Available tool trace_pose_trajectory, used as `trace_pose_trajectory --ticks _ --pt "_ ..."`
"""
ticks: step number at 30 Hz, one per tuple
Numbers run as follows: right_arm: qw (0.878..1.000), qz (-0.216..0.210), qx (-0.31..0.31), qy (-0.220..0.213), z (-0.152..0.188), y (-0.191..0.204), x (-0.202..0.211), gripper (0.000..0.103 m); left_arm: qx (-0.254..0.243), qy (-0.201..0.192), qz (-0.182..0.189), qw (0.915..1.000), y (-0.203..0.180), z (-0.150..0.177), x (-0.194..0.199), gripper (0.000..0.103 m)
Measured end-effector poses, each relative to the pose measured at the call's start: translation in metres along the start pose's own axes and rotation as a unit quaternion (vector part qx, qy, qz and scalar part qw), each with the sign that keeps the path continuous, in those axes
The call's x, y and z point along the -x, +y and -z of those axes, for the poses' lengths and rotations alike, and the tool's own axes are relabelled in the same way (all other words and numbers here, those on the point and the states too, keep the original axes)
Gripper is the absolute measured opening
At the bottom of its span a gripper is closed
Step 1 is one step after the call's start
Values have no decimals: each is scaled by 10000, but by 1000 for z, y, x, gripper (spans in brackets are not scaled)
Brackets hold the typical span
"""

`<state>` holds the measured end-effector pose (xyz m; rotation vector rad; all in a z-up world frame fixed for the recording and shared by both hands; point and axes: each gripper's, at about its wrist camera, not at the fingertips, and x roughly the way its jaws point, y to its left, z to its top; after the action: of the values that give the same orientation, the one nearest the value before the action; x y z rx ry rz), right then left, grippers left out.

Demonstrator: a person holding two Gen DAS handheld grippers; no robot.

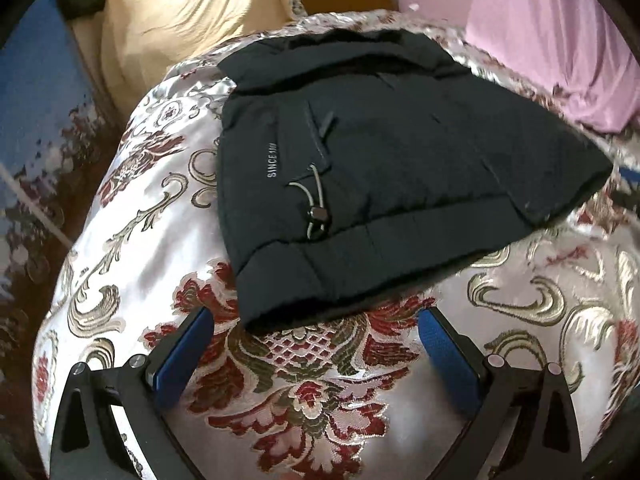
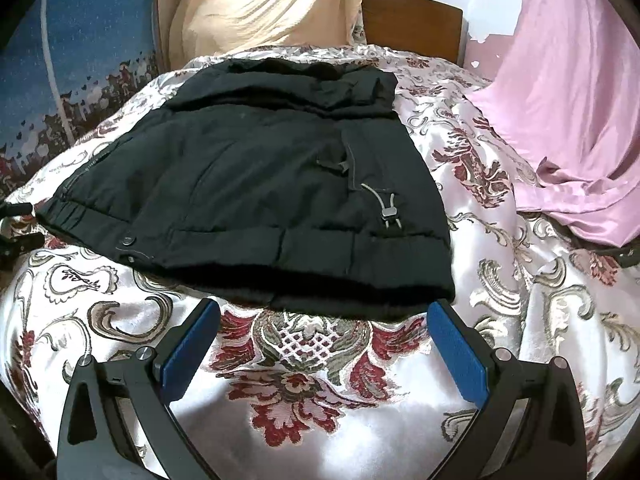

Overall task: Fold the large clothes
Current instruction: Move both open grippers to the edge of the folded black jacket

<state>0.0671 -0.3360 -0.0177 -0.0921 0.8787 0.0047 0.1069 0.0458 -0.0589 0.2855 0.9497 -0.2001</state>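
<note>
A black padded jacket [image 1: 380, 160] lies folded into a compact block on the patterned satin bedspread [image 1: 160, 240]. It has a grey drawcord with a toggle [image 1: 318, 214] and "SINCE" lettering. In the right wrist view the jacket [image 2: 248, 200] fills the middle, its hem facing me. My left gripper [image 1: 316, 320] is open and empty, just short of the jacket's near hem. My right gripper [image 2: 324, 312] is open and empty, its blue pads [image 2: 456, 356] at the hem's near edge.
A pink garment [image 2: 572, 120] lies on the bed at the right. A cream cloth [image 2: 272, 4] hangs at the head of the bed beside a brown headboard [image 2: 412, 24]. A blue patterned wall [image 2: 80, 40] is at the left.
</note>
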Motion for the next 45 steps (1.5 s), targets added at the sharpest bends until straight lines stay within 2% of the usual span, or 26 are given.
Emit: trace_pose_trajectory --ticks 4,8,13,20,24,27,30,32,37,42,44,45 --pt "9980 309 447 317 -10 4 -7 101 -66 95 -135 9998 -4 0 -4 103" --pt "9904 501 1119 636 -17 13 -17 101 -155 -24 -391 9991 -11 2 0 103" --pt "9777 732 1834 721 -23 31 -22 101 -257 -90 -542 9982 -14 1 1 103" --pt "9761 707 1886 821 -25 35 -30 101 -254 -95 -545 9981 -15 1 1 103" --pt "9733 833 1978 820 -20 38 -35 101 -294 -118 -588 9978 -17 2 1 103" --pt "9701 996 2063 801 -21 40 -39 101 -482 -89 -741 9960 -25 0 -1 103" --pt "9628 1188 2311 739 -23 48 -42 101 -857 -247 -1005 9909 -38 -2 2 103" --pt "9582 1270 2474 671 -23 53 -42 101 -957 -262 -1048 9895 -40 -4 2 103" --pt "9569 1233 2539 678 -26 57 -46 101 -1174 -151 -981 9881 -44 -10 -4 103" --pt "9540 1229 2658 642 -29 59 -51 101 -1158 83 -791 9901 -43 -13 -13 103" --pt "9538 1187 2690 617 -30 57 -53 93 -1168 76 -803 9899 -43 -12 -13 103" --pt "9539 1160 2705 588 -31 57 -52 82 -1175 69 -815 9897 -43 -12 -13 103"
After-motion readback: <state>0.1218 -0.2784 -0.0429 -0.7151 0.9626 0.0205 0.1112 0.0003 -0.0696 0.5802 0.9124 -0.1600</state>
